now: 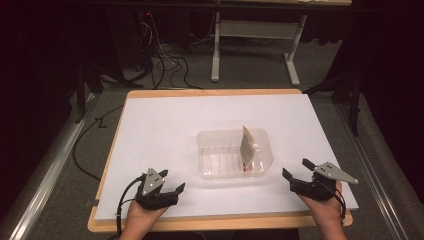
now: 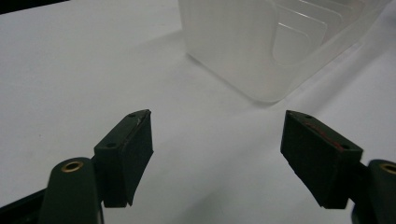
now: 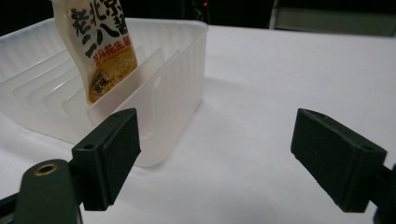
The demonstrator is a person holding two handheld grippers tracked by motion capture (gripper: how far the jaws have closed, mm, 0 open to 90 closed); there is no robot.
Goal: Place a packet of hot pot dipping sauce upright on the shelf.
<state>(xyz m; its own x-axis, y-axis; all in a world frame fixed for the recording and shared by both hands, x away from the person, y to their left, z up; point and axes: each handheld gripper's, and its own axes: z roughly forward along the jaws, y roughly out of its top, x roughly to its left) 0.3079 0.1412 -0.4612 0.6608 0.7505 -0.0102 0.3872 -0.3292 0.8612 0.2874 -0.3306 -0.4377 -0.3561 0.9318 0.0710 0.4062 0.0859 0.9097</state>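
A clear plastic bin (image 1: 215,160) with ribbed dividers sits in the middle of the white board. A sauce pouch (image 1: 248,145) with printed characters stands upright in the bin's right end, leaning on a divider; it appears as the pouch (image 3: 100,44) inside the bin (image 3: 177,79) in the right gripper view. My left gripper (image 1: 172,181) rests near the front edge, left of the bin, open and empty. The bin's corner (image 2: 261,56) lies ahead of its jaws. My right gripper (image 1: 296,168) sits open and empty to the bin's right.
The white board (image 1: 165,125) lies on a wooden tabletop (image 1: 215,92). Beyond the table stand a grey desk frame (image 1: 250,40) and tangled cables (image 1: 165,60) on the floor. A metal rail (image 1: 45,170) runs along the left.
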